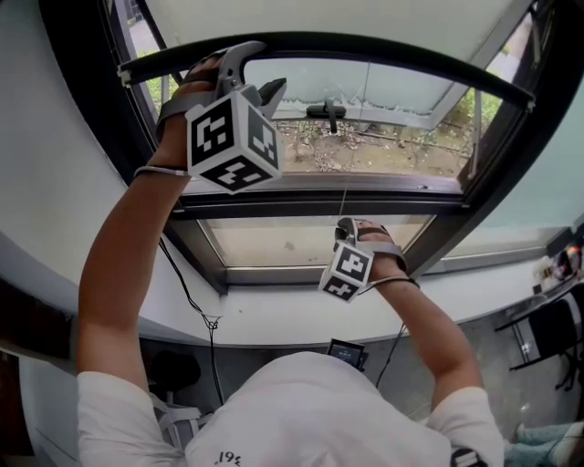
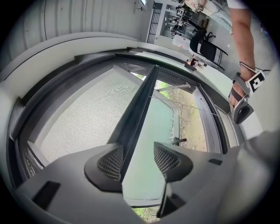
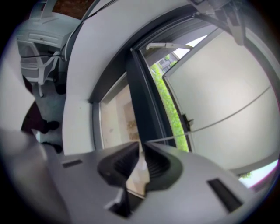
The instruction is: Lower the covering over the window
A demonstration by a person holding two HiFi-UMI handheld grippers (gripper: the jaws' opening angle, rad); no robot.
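The blind's dark bottom rail (image 1: pixel 365 46) arcs across the top of the window, with pale blind fabric (image 1: pixel 319 14) above it. My left gripper (image 1: pixel 260 73) is raised to the rail's left part. In the left gripper view the rail (image 2: pixel 140 109) runs between the open jaws of my left gripper (image 2: pixel 138 159), close to the left pad (image 2: pixel 109 162), with mesh fabric (image 2: pixel 87 113) beside it. My right gripper (image 1: pixel 345 223), lower at the middle, is shut on the thin pull cord (image 1: pixel 344 201). In the right gripper view, my right gripper (image 3: pixel 141 153) pinches a pale strip, and the cord (image 3: pixel 227 111) leads away.
The dark window frame (image 1: pixel 319 202) crosses below the rail, with a black window handle (image 1: pixel 327 111) on the pane behind. A black cable (image 1: pixel 196 306) hangs down the wall under the sill. An office chair and desk (image 1: pixel 547 319) stand at the right.
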